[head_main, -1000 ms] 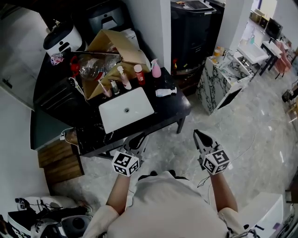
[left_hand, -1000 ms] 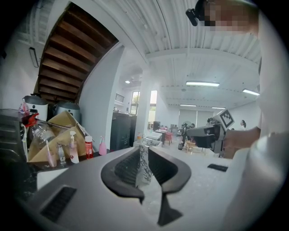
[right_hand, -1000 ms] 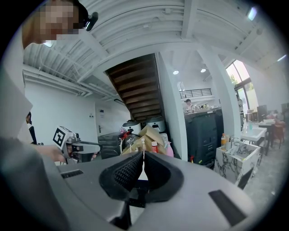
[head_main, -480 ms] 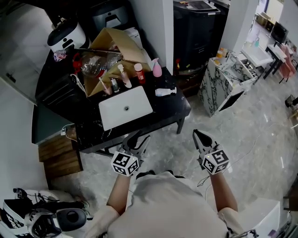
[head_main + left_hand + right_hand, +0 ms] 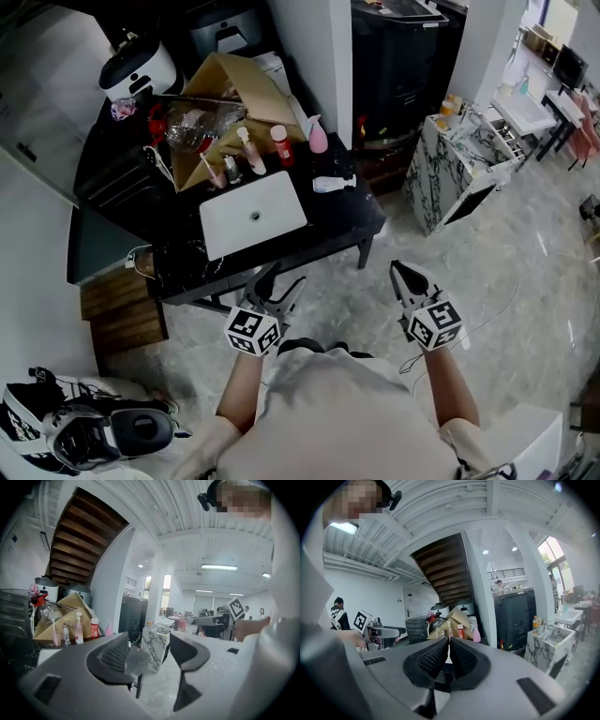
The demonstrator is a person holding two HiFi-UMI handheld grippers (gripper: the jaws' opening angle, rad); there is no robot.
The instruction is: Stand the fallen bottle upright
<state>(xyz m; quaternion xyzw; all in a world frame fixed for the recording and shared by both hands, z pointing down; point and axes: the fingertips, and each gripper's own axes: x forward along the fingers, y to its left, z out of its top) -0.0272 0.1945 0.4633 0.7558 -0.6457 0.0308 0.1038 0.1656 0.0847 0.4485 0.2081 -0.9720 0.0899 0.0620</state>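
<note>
The fallen bottle (image 5: 333,185), white and small, lies on its side near the right end of the black table (image 5: 361,225), beside a white basin (image 5: 253,217). Behind it a pink spray bottle (image 5: 318,139), a red-capped bottle (image 5: 279,145) and a pump bottle (image 5: 247,150) stand upright. Both grippers hang in front of the table, well short of the bottle. My left gripper (image 5: 278,292) is opening its jaws, and nothing lies between them (image 5: 150,651). My right gripper (image 5: 405,278) is shut and empty (image 5: 449,654). Neither gripper view shows the fallen bottle.
An open cardboard box (image 5: 225,89) with a clear bag fills the table's back. A white cooker (image 5: 136,66) stands at the far left. To the right is a marble-patterned cabinet (image 5: 450,164). A wooden crate (image 5: 117,314) and bags (image 5: 103,436) sit at the lower left.
The left gripper's jaws have spread from nearly shut to wide apart. The right gripper stays shut. Both grippers hold about the same place before the table.
</note>
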